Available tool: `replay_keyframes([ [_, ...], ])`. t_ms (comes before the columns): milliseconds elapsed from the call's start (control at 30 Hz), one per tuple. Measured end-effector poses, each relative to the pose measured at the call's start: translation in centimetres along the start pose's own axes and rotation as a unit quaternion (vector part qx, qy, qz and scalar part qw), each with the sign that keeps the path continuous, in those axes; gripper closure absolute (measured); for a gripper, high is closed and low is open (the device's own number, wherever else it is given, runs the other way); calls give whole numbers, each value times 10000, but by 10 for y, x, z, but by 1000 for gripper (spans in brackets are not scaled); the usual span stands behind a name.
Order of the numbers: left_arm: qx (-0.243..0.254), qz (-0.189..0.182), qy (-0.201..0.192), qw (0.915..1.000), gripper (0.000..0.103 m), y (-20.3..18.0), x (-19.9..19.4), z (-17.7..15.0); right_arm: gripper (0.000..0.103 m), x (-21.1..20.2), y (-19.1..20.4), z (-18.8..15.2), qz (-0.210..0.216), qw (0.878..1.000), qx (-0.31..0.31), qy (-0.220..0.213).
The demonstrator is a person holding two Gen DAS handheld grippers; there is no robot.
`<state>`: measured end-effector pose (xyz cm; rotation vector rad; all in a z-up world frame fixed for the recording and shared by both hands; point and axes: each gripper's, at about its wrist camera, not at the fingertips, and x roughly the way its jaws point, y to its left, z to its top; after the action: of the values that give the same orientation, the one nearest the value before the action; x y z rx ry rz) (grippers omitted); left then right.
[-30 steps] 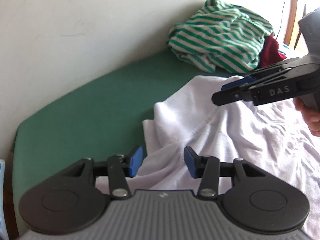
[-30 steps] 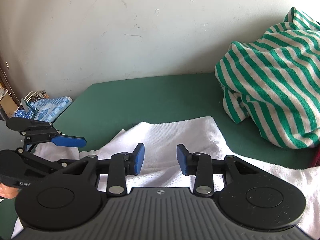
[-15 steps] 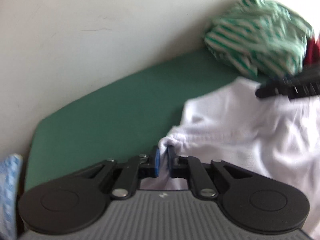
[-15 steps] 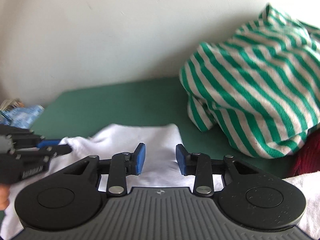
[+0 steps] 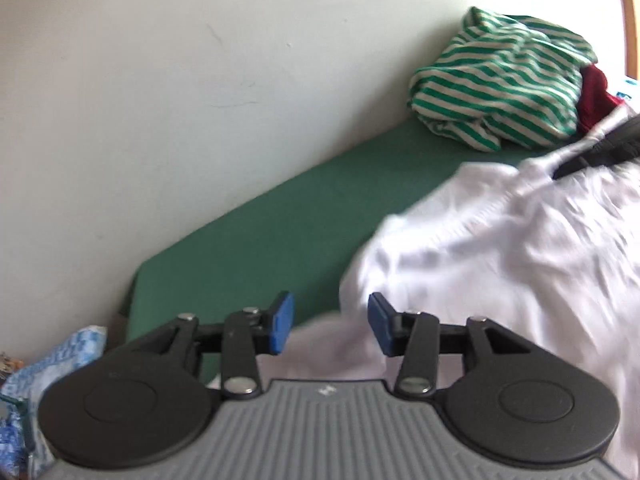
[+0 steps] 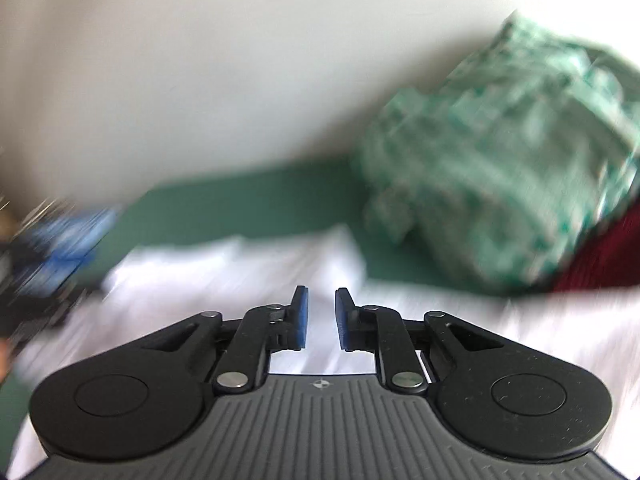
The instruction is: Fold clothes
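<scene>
Soft white cloth [image 5: 520,248], matt green sheet [image 5: 280,232]

A home, likely a bedroom: a green sheet [image 5: 280,216] covers a bed against a scuffed white wall [image 5: 160,80], with a striped garment [image 5: 500,84], a red one [image 5: 596,96] and white cloth [image 5: 520,248] heaped there.

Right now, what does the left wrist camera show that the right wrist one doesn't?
Only the left view shows the left gripper wide open, and a wooden frame at the edge. Only the right view shows the right gripper, open with a narrower gap. Both share the white garment, striped pile, red cloth and green surface; the right view is blurred.
</scene>
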<state>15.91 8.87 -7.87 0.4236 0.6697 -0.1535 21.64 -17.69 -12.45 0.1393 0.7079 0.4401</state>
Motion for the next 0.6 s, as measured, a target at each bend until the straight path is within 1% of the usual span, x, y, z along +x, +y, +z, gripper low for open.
replay_keyframes([
  [100,-2,-229,-7,9997,57,-11,-17,-12,90,-19,8,-31,374,9979,-273,451],
  [133,-13,-335,-8,9994,57,-16,-18,-15,95,-24,8,-38,425,9970,-350,542],
  [167,-43,-411,33,9991,57,-20,-14,-17,95,-23,3,-35,237,9980,-341,472],
  [200,-102,-433,121,9989,57,-25,-7,-18,96,-21,-7,-29,-68,9990,-190,387],
  [233,-182,-421,227,9987,59,-26,1,-19,95,-18,-18,-23,-373,9988,-39,301],
  [267,-240,-335,314,9987,63,-25,9,-20,97,-17,-29,-17,-668,9975,113,204],
  [300,-260,-105,384,9989,66,-26,21,-18,103,-17,-41,-13,-936,9952,264,76],
  [333,-309,187,435,9984,70,-22,31,-17,103,-18,-54,-9,-1203,9918,416,-52],
  [367,-430,417,485,9970,70,-14,38,-16,103,-21,-66,-6,-1384,9883,616,-169],
  [400,-555,644,537,9949,69,-6,45,-16,103,-30,-75,-7,-1305,9865,956,-262],
  [433,-710,859,603,9919,68,4,48,-18,92,-43,-79,-9,-1136,9847,1270,-361],
  [467,-861,1061,663,9884,67,14,49,-20,91,-57,-76,-14,-913,9852,1387,-416],
  [500,-968,1204,697,9855,68,23,46,-23,92,-68,-69,-21,-589,9893,1285,-356],
  [533,-956,1408,740,9826,68,28,41,-28,91,-78,-62,-29,-299,9925,1158,-269],
  [567,-946,1593,783,9796,69,34,36,-32,90,-86,-52,-38,-111,9951,977,-106],
  [600,-964,1650,824,9781,71,38,28,-37,90,-89,-43,-47,51,9965,829,71],
])
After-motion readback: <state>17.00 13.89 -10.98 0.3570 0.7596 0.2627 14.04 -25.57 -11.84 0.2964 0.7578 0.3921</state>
